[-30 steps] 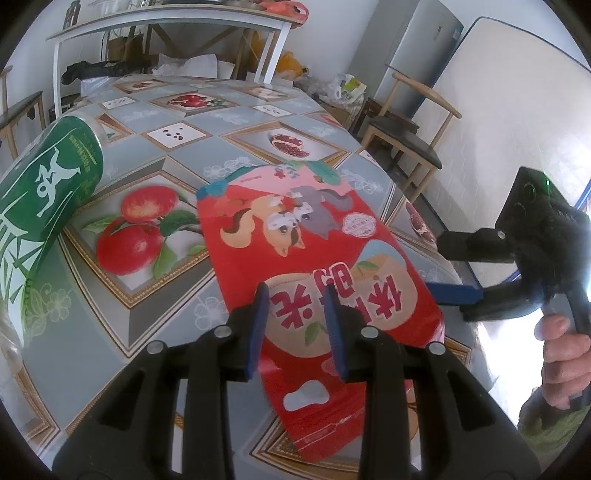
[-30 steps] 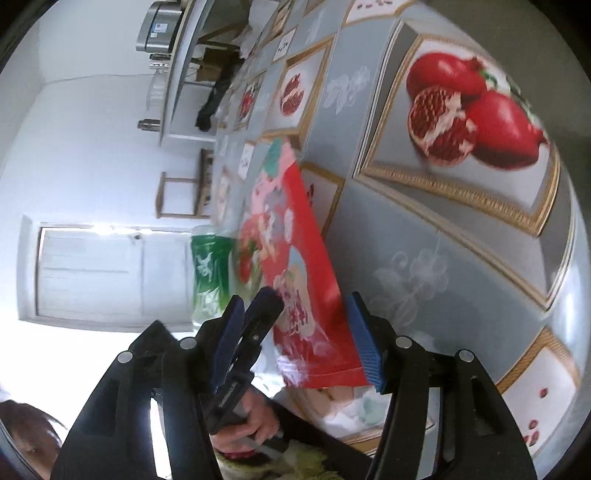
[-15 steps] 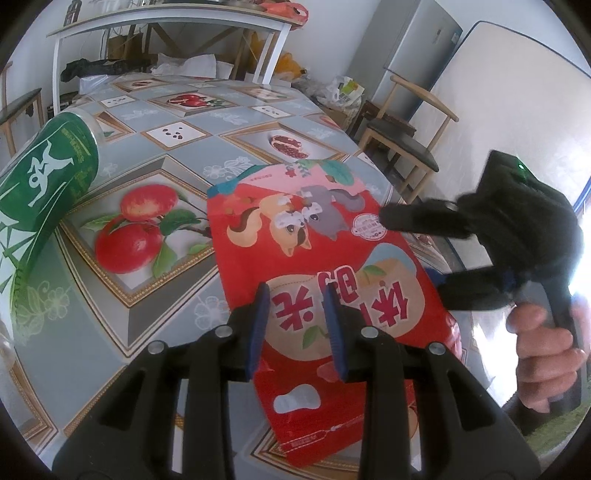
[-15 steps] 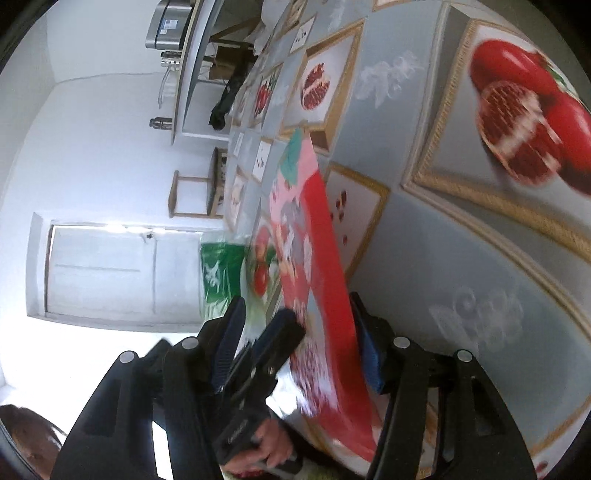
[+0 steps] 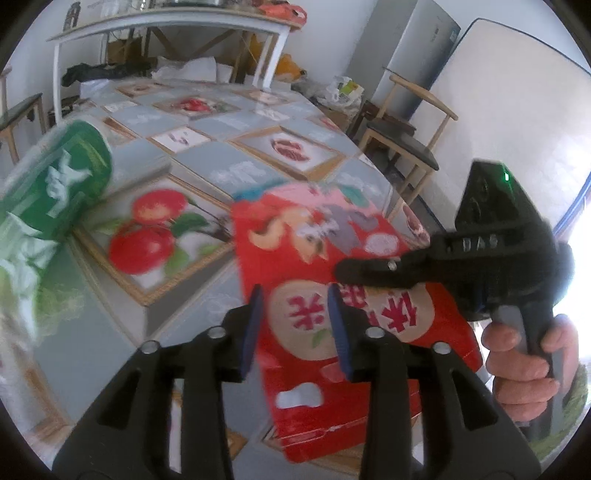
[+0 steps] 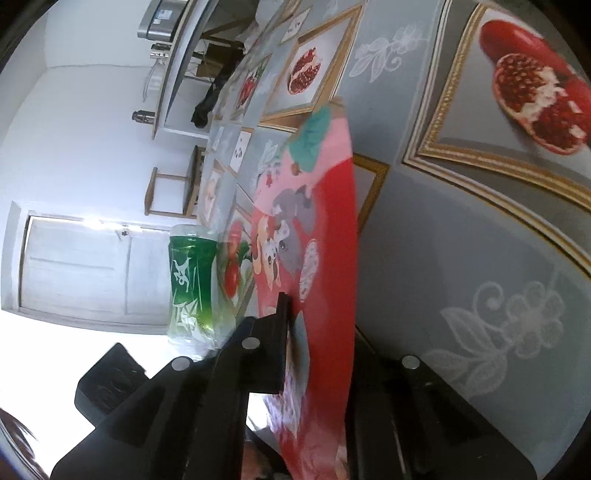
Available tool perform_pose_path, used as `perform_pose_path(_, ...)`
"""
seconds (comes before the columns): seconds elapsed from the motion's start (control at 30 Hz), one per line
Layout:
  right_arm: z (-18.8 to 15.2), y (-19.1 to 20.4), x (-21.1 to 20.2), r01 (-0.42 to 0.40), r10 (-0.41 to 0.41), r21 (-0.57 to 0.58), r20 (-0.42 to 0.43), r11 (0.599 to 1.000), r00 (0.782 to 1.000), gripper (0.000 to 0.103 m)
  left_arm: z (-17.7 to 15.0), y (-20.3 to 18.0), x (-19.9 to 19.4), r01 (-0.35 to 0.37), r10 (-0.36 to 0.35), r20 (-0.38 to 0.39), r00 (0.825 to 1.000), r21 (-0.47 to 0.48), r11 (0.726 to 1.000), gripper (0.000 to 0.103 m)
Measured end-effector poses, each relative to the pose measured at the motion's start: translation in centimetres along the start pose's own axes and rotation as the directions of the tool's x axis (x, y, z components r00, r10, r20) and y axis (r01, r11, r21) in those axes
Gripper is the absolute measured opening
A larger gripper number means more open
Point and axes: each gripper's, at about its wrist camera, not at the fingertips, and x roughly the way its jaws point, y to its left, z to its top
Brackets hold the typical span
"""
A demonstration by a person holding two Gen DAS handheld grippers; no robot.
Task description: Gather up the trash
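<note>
A red snack bag [image 5: 343, 295] with cartoon animals lies on the fruit-patterned tablecloth [image 5: 229, 125]. My left gripper [image 5: 295, 321] is open and empty, its blue-padded fingers just above the bag's near part. My right gripper comes in from the right in the left wrist view [image 5: 343, 269], one finger over the bag. In the right wrist view the bag [image 6: 325, 258] runs between the right gripper's [image 6: 317, 332] fingers, which are closed in on its edge. A green bottle [image 5: 48, 199] lies at the left; it also shows in the right wrist view [image 6: 192, 280].
The table's right edge runs close by the bag. A wooden chair [image 5: 402, 136] stands beyond that edge, with a white panel and a grey cabinet behind. A white side table [image 5: 166, 26] with clutter stands past the far end.
My right gripper has moved in from the right over the bag and its fingers have closed on the bag's edge. My left gripper has opened wider. The bag has shifted slightly.
</note>
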Motion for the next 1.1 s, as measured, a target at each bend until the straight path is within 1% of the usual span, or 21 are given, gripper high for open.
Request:
perform_pose_path(0.07, -0.2, -0.1, -0.4, 0.014, -0.014, -0.009, 0.006, 1.0, 1.0, 0.008, 0.6, 0.3, -1.6, -0.025, 0.025, 0.044, 0.999, 0.002, 1.0, 0.046)
perform_pose_path(0.1, -0.3, -0.2, -0.6, 0.019, -0.019, -0.012, 0.006, 1.0, 1.0, 0.008, 1.0, 0.4, -2.5, -0.039, 0.039, 0.069, 0.997, 0.0, 0.999, 0.051)
perform_pose_path(0.13, -0.4, -0.3, -0.7, 0.022, -0.022, -0.013, 0.006, 1.0, 1.0, 0.008, 1.6, 0.7, -3.6, -0.063, 0.063, 0.101, 0.993, -0.002, 0.998, 0.058)
perform_pose_path(0.17, -0.5, -0.4, -0.8, 0.021, -0.021, -0.013, 0.005, 1.0, 1.0, 0.008, 2.2, 0.9, -4.5, -0.09, 0.09, 0.121, 0.989, -0.003, 0.996, 0.062)
perform_pose_path(0.2, -0.6, -0.6, -0.9, 0.02, -0.02, -0.014, 0.003, 1.0, 1.0, 0.008, 3.0, 1.3, -5.4, -0.144, 0.142, 0.142, 0.98, 0.002, 0.99, 0.068)
perform_pose_path(0.23, -0.6, -0.6, -1.0, 0.023, -0.023, -0.019, 0.002, 1.0, 1.0, 0.008, 3.6, 1.5, -5.9, -0.18, 0.177, 0.151, 0.973, 0.007, 0.984, 0.072)
perform_pose_path(0.27, -0.7, -0.5, -1.0, 0.028, -0.028, -0.027, 0.002, 0.999, 1.0, 0.008, 4.4, 1.9, -6.3, -0.232, 0.226, 0.158, 0.961, 0.018, 0.973, 0.074)
perform_pose_path(0.3, -0.7, -0.6, -1.1, 0.03, -0.03, -0.031, 0.001, 0.999, 1.0, 0.008, 4.9, 2.3, -6.5, -0.265, 0.258, 0.159, 0.953, 0.025, 0.964, 0.078)
perform_pose_path(0.33, -0.7, -0.7, -1.2, 0.031, -0.031, -0.032, 0.0, 0.999, 1.0, 0.008, 5.7, 3.1, -6.6, -0.308, 0.3, 0.153, 0.942, 0.034, 0.951, 0.08)
perform_pose_path(0.4, -0.7, -0.8, -1.2, 0.029, -0.029, -0.027, -0.003, 0.999, 1.0, 0.008, 6.7, 4.8, -6.5, -0.37, 0.364, 0.119, 0.924, 0.033, 0.928, 0.08)
perform_pose_path(0.43, -0.7, -0.8, -1.3, 0.028, -0.028, -0.025, -0.003, 0.999, 1.0, 0.008, 7.4, 5.9, -6.2, -0.412, 0.408, 0.091, 0.908, 0.022, 0.911, 0.08)
perform_pose_path(0.53, -0.7, -0.6, -1.0, 0.028, -0.028, -0.023, -0.005, 0.999, 1.0, 0.008, 8.2, 8.4, -5.4, -0.449, 0.449, 0.037, 0.893, 0.003, 0.893, 0.08)
perform_pose_path(0.57, -0.7, -0.6, -1.0, 0.03, -0.03, -0.023, -0.008, 0.999, 1.0, 0.008, 8.4, 9.1, -5.0, -0.454, 0.454, 0.006, 0.891, 0.009, 0.891, 0.08)
perform_pose_path(0.6, -0.7, -0.5, -1.0, 0.031, -0.031, -0.023, -0.009, 0.999, 0.999, 0.008, 8.7, 9.7, -4.5, -0.446, 0.447, -0.024, 0.894, 0.025, 0.895, 0.08)
perform_pose_path(0.63, -0.6, -0.5, -1.0, 0.033, -0.033, -0.022, -0.012, 0.999, 0.999, 0.008, 8.8, 10.4, -3.7, -0.416, 0.418, -0.076, 0.905, 0.045, 0.908, 0.08)
perform_pose_path(0.7, -0.7, -0.5, -1.0, 0.036, -0.037, -0.026, -0.011, 0.999, 0.999, 0.008, 9.1, 11.7, -2.6, -0.343, 0.344, -0.167, 0.924, 0.036, 0.939, 0.08)
perform_pose_path(0.73, -0.7, -0.5, -1.1, 0.035, -0.035, -0.025, -0.011, 0.999, 0.999, 0.008, 9.3, 12.4, -2.0, -0.314, 0.311, -0.214, 0.926, 0.02, 0.949, 0.08)
perform_pose_path(0.8, -0.8, -0.6, -1.1, 0.028, -0.028, -0.021, -0.009, 0.999, 1.0, 0.008, 9.2, 13.2, -1.3, -0.298, 0.289, -0.263, 0.92, 0.007, 0.955, 0.08)
perform_pose_path(0.9, -0.8, -0.9, -1.2, 0.018, -0.018, -0.016, -0.009, 1.0, 1.0, 0.008, 8.9, 14.1, -0.2, -0.285, 0.262, -0.333, 0.906, -0.019, 0.958, 0.078)
perform_pose_path(1.03, -0.7, -0.8, -1.2, 0.024, -0.024, -0.025, -0.011, 0.999, 1.0, 0.008, 8.4, 14.9, 1.2, -0.23, 0.172, -0.413, 0.894, -0.094, 0.969, 0.075)
perform_pose_path(1.1, -0.7, -0.8, -1.2, 0.022, -0.023, -0.023, -0.013, 0.999, 1.0, 0.008, 8.4, 15.2, 1.9, -0.22, 0.147, -0.437, 0.887, -0.121, 0.968, 0.074)
